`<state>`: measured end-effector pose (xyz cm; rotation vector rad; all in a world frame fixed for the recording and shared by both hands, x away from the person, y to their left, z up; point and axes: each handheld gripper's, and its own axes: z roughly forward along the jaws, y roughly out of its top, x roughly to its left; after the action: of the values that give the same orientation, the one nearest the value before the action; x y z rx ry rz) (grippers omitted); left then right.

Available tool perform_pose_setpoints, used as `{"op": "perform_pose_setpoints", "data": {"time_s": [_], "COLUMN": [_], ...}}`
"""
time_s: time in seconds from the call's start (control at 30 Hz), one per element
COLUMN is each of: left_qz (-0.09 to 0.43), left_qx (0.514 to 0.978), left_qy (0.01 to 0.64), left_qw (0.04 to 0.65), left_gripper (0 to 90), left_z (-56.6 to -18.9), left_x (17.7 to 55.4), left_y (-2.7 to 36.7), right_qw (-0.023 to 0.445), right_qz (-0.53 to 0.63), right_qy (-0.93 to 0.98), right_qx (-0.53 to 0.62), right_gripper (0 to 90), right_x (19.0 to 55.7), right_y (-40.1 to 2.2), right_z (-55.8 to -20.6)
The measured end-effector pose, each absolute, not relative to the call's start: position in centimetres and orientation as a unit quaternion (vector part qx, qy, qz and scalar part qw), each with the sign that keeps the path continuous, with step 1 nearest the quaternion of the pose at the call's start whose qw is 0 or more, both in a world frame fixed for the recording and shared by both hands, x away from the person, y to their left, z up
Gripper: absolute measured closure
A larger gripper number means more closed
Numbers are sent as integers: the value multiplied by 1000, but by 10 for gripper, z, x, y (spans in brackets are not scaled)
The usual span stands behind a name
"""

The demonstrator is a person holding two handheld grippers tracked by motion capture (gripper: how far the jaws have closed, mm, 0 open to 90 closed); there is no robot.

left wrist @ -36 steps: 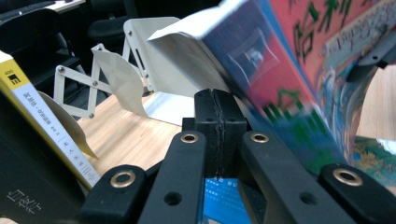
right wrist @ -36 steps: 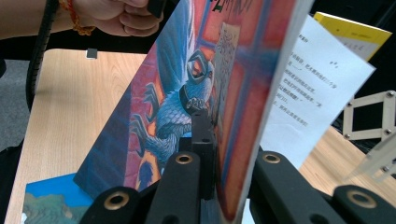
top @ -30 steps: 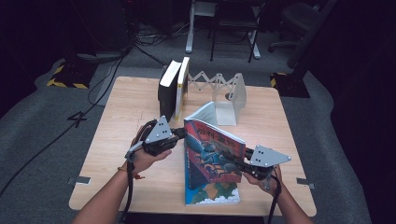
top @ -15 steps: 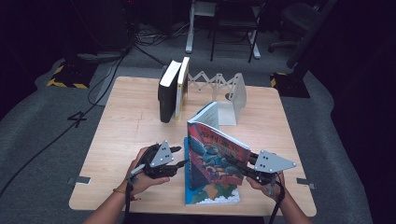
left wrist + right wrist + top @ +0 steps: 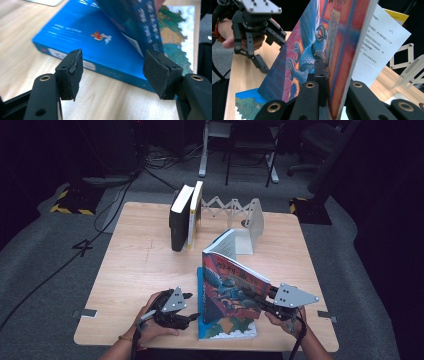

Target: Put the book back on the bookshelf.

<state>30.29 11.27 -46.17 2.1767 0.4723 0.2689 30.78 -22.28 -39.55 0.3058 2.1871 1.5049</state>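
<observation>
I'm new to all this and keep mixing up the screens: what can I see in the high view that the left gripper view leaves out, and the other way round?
High view alone: the whole table, two upright books against an expanding white rack, and the right gripper clamping the raised, illustrated book.

Left gripper view alone: a close look at its own black pads, standing apart with nothing between them, having just opened, and the small print on the blue book.

Shared: the blue book lying flat on the wood, with the raised book leaning over it.
</observation>
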Motion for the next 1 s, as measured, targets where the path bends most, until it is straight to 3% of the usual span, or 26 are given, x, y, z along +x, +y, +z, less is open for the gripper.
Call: {"op": "perform_pose_setpoints", "data": {"time_s": [0.43, 0.7, 0.87, 1.0], "left_qz": [94, 134, 132, 136], "left_qx": [853, 829, 827, 832], "left_qy": [182, 207, 204, 192], "left_qw": [480, 502, 507, 502], "left_gripper": [303, 392, 424, 514], "left_z": [-458, -455, -452, -451], "left_x": [300, 308, 313, 312], "left_y": [80, 68, 65, 65], "right_qw": [233, 235, 235, 236], "right_qz": [549, 550, 550, 550], "right_qy": [796, 795, 795, 795], "right_qx": [104, 105, 100, 101], "right_gripper": [836, 831, 826, 811], "right_x": [303, 302, 302, 302], "right_y": [-225, -226, -227, -226], "right_z": [-396, -396, -396, -396]}}
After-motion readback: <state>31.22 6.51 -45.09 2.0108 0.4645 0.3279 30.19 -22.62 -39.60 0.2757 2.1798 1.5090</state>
